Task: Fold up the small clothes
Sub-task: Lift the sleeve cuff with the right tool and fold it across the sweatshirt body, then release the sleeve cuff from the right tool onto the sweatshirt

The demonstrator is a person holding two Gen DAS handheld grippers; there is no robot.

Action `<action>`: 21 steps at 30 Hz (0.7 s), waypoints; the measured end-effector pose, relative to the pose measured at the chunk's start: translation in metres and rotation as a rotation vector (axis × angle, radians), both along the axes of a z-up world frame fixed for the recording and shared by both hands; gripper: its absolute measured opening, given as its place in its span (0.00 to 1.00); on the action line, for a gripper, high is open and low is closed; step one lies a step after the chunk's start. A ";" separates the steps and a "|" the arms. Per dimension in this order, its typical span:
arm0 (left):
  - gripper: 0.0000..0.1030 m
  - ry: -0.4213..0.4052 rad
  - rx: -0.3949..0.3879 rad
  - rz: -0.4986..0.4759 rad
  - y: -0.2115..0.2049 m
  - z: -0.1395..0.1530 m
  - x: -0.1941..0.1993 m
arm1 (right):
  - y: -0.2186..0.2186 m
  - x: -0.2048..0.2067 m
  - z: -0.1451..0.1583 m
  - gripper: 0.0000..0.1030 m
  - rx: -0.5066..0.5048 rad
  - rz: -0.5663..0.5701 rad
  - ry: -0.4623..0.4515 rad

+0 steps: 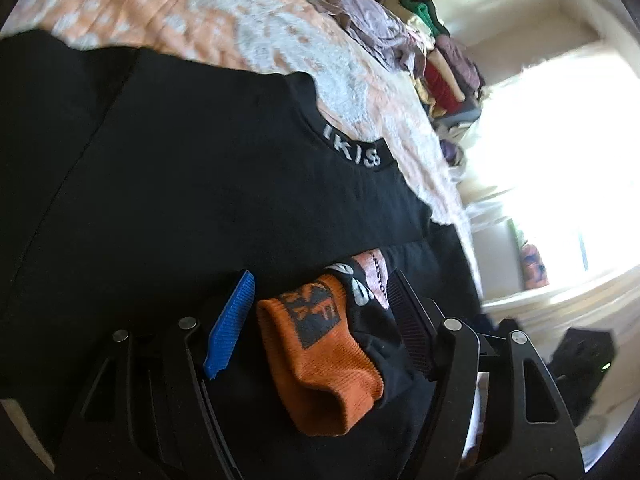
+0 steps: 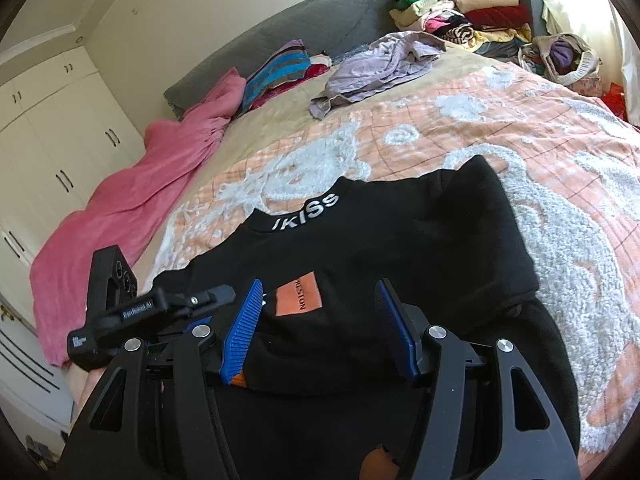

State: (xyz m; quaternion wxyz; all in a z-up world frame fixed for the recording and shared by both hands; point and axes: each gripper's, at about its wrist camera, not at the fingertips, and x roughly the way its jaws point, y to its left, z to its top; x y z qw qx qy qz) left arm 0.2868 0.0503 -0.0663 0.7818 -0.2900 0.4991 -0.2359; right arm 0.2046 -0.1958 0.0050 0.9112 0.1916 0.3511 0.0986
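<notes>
Folding well under way on the black sweatshirt (image 2: 400, 232), spread over the peach-and-white bedspread (image 2: 520, 128) with its lettered collar (image 2: 306, 210) towards the headboard. Bottom portion looking doubled up over the body, orange patch (image 2: 298, 298) facing up near the fold; sides apparently drawn in too, though hard to tell in all that black. Probably a final fold and a tidy-up left. More waiting beyond: a crumpled lilac garment (image 2: 380, 68) and a heap of clothes (image 2: 464, 12) at the far corner, untouched.

Now the left gripper (image 1: 324, 312): jaws standing apart, an orange ribbed cuff (image 1: 320, 356) and bunched black cloth lying between them, the blue pad (image 1: 232, 324) clear of the fabric, so no clamp showing. Right gripper (image 2: 320, 328): fingers likewise parted, hovering over the folded edge just beside the patch, nothing pinched. Left tool visible low at the right one's side.
</notes>
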 end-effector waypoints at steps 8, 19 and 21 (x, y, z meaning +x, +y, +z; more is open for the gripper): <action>0.01 -0.052 0.043 -0.038 -0.015 0.008 -0.005 | -0.023 -0.003 0.006 0.56 -0.009 -0.069 -0.013; 0.01 -0.219 0.141 0.050 0.014 0.056 -0.012 | -0.012 0.016 -0.001 0.56 -0.133 -0.081 0.018; 0.01 -0.190 0.153 0.070 0.023 0.048 -0.009 | -0.006 0.024 -0.009 0.56 -0.177 -0.073 0.047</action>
